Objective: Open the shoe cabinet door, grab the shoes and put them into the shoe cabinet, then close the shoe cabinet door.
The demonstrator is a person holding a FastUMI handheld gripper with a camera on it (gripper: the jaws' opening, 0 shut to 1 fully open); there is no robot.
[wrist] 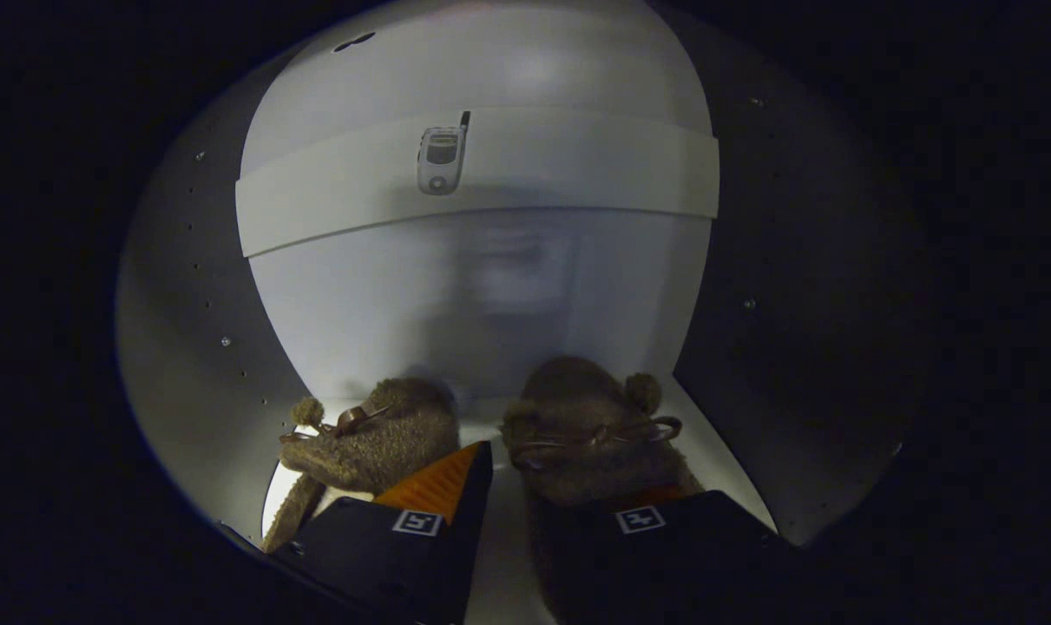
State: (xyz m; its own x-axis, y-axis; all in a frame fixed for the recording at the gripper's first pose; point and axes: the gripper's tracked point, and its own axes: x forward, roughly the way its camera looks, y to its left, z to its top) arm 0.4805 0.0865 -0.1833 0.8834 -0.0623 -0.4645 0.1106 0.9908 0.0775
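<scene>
White cabinet [490, 330]; fuzzy shoes [577, 434] beside parted fingers [456, 486].

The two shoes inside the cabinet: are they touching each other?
Apart. The gripper view shows a strip of pale cabinet floor between the left shoe and the right shoe. The gripper is open behind them.

The two shoes [473, 443] at the bottom of the frame look like fuzzy, matt plush with thin smooth laces. The cabinet [456, 312] walls look smooth, faintly glossy. The phone [441, 158] on the upper shelf looks like shiny plastic
</scene>
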